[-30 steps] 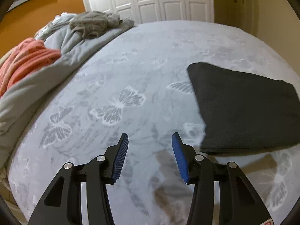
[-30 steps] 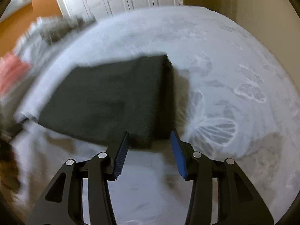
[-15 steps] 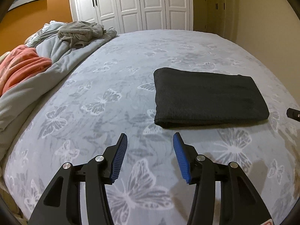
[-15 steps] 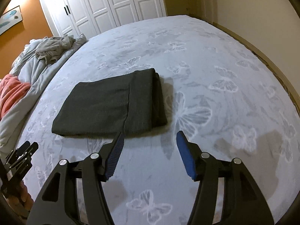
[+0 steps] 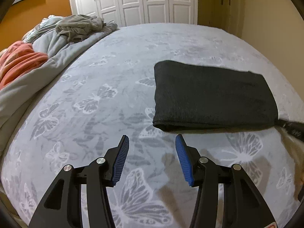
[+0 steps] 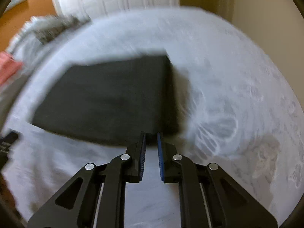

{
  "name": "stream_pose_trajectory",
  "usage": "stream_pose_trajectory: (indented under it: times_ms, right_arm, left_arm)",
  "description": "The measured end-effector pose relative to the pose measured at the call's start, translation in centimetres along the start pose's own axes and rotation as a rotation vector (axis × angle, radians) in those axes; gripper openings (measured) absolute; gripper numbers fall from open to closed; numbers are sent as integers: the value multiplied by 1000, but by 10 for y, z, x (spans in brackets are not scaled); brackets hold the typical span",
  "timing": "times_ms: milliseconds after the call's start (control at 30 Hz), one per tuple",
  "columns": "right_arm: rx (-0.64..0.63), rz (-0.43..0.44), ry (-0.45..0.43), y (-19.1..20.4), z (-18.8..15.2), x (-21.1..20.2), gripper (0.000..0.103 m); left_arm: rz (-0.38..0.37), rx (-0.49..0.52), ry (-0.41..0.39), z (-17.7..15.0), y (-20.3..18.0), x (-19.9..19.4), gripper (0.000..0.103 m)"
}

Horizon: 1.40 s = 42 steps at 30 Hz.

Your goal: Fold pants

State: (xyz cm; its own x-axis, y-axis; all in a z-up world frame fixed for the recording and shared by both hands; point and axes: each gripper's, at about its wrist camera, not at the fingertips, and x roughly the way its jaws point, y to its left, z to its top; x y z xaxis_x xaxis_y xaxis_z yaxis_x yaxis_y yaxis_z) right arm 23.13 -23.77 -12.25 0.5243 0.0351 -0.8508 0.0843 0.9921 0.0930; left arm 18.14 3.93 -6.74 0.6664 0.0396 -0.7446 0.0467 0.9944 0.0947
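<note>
The dark grey pants [image 5: 212, 96] lie folded into a flat rectangle on the bed with the butterfly sheet [image 5: 106, 98]. My left gripper [image 5: 152, 140] is open and empty, above the sheet just short of the pants' near left corner. In the blurred right wrist view the pants [image 6: 106, 100] fill the middle. My right gripper [image 6: 151, 134] has its jaws nearly closed with a narrow gap, its tips at the pants' near right edge. I cannot tell whether cloth is between them. The right gripper's tip [image 5: 292, 127] shows at the pants' right corner in the left view.
A rumpled grey duvet [image 5: 57, 49] with a grey garment [image 5: 79, 24] and an orange blanket [image 5: 17, 60] lies along the bed's left side. White wardrobe doors [image 5: 144, 1] stand beyond the bed. A beige wall [image 5: 271, 19] runs on the right.
My right gripper has closed from wide open to nearly shut and moved down to the pants' near right edge. My left gripper has moved nearer the pants and stays open.
</note>
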Motion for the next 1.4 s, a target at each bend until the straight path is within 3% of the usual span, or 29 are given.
stream_pose_trajectory:
  times_ms: [200,333,400,600,800,1067,1133,1167,1333,1400]
  right_arm:
    - [53,59,-110,1,5,-49,15]
    - [78,118,-172,3,-9,-91,15]
    - [67,120,-174,6,-13,-96,15]
    - [112,148,-158,2,-29,-106,15]
    - [28,53,-182,29,-66,-115,15]
    - [18,77,-198,33,-67,-120,16]
    - [55,94,-178,25,-56,-114,44]
    - [81,101,-174,22,-51,-111,72]
    - [131,123,-166,6,-11,-82,74]
    - [132,100,-141,4,3,-63,82]
  left_arm:
    - [-13,25,10,0,-6,5,49]
    - [-20,24,0,-6,-5,-7,52]
    - [-17,16,-11,-9,-4,-13,59]
    - [-18,10,-27,-19,-1,-29,61]
    - [-26,27,-94,-40,0,-48,69]
    - [-51,-6,-87,-46,17,-58,72]
    - [-120,-76,-53,-38,29,-48,87]
    - [-150,-112,-38,-36,33,-43,87]
    - [-313,-317,108,-3,52,12,87]
    - [-362,-382,148,10,54,37,87]
